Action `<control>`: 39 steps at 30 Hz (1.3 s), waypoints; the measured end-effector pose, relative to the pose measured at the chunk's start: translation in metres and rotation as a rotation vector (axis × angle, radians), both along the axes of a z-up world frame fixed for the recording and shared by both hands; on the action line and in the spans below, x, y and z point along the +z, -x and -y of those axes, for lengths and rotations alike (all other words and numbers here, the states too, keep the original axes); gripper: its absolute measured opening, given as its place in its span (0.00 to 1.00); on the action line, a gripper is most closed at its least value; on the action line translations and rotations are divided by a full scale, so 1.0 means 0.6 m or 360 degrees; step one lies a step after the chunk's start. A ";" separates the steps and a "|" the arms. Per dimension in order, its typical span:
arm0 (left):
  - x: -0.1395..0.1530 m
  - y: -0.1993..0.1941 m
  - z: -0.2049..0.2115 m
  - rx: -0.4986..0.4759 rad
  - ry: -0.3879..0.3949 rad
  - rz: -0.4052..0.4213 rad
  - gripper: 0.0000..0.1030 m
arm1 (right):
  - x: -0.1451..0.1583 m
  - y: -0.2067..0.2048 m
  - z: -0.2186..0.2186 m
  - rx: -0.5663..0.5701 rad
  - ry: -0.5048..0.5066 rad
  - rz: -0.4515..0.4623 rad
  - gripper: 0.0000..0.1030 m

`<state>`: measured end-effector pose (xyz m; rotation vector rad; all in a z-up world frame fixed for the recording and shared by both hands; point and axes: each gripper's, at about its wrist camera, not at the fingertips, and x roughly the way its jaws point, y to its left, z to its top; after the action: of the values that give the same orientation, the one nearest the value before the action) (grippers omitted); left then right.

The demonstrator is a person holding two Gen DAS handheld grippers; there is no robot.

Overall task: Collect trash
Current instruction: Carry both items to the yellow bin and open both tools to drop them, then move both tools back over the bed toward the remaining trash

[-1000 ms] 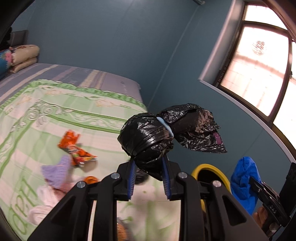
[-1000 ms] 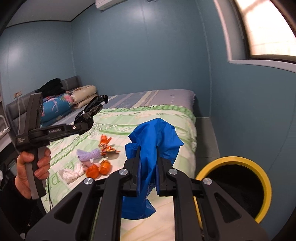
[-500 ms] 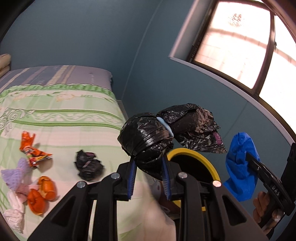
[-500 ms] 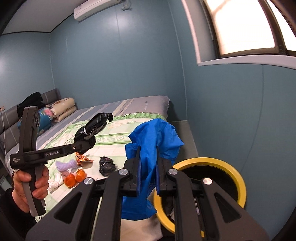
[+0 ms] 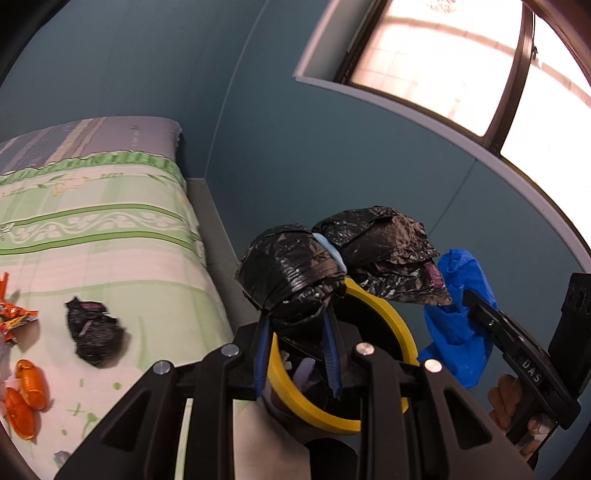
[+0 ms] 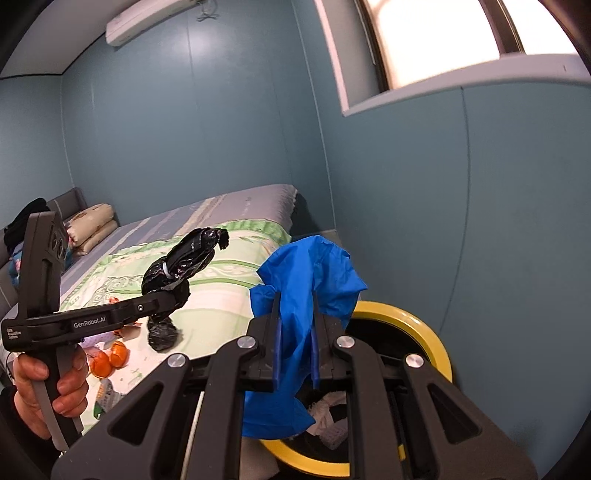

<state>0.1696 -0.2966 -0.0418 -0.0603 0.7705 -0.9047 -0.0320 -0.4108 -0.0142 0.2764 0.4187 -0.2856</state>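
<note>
Left wrist view: left gripper (image 5: 297,347) fingers pinch a tied black plastic trash bundle (image 5: 295,277) above the yellow-rimmed round bin (image 5: 384,314). Right gripper (image 6: 294,343) fingers clamp a crumpled blue plastic bag (image 6: 306,273) over the same bin. Left of both fingers, a crumpled black wrapper (image 5: 94,332) and orange peels (image 5: 31,384) lie on the green-patterned bed (image 5: 110,229).

Walls (image 6: 221,129) painted blue-grey throughout. 1 bed (image 5: 92,221) set against the corner, covered with a green-and-white patterned sheet. Folded pillows (image 6: 92,227) at the headboard. Arched window (image 5: 461,74) admits bright daylight. Air-conditioning unit (image 6: 147,22) mounted near the ceiling.
</note>
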 end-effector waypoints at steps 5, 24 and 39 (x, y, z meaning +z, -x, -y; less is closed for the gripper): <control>-0.024 -0.009 0.044 -0.0051 -0.0042 -0.0033 0.23 | -0.022 -0.009 0.019 -0.0038 -0.0033 -0.0044 0.11; -0.115 -0.036 0.169 -0.0141 -0.0129 -0.0200 0.39 | -0.093 -0.026 0.083 -0.0173 -0.0121 -0.0196 0.30; -0.085 -0.045 0.125 -0.0060 -0.0058 -0.0158 0.61 | -0.085 -0.010 0.092 -0.0247 -0.0121 -0.0184 0.39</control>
<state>0.1963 -0.3718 -0.0929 -0.0594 0.8829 -0.9283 -0.0259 -0.4657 -0.0650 0.3692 0.5238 -0.4398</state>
